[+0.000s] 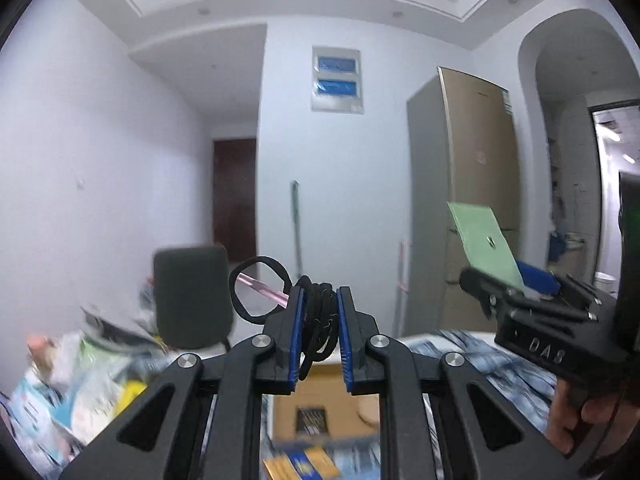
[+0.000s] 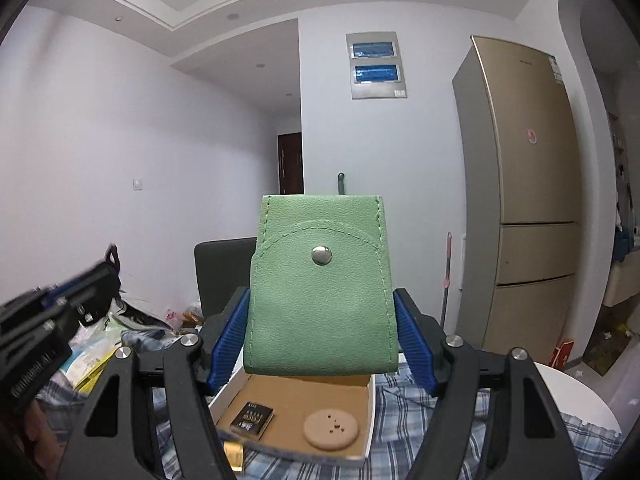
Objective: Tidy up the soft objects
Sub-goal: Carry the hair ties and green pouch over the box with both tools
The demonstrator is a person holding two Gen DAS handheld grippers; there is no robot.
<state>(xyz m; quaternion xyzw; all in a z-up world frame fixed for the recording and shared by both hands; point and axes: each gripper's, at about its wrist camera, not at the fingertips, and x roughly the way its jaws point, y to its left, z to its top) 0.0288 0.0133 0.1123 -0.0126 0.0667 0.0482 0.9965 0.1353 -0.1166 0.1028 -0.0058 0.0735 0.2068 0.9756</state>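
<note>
Left wrist view, left tongs (image 1: 320, 322) pinching black hair ties (image 1: 318, 320), right tongs (image 2: 322, 330) clamping green pouch (image 2: 320, 288).

Your left gripper (image 1: 320, 332): jaws full of black hair ties (image 1: 318, 330). Right gripper (image 2: 322, 338) blocked by green pouch (image 2: 320, 288). Open cardboard box (image 2: 370, 400) below: black packet (image 2: 252, 419), tan disc (image 2: 330, 429) on floor, bare gap between. Clutter pile (image 1: 80, 380) left.

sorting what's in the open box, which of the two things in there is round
The tan disc, lying right of the dark rectangular packet in the cardboard box.
</note>
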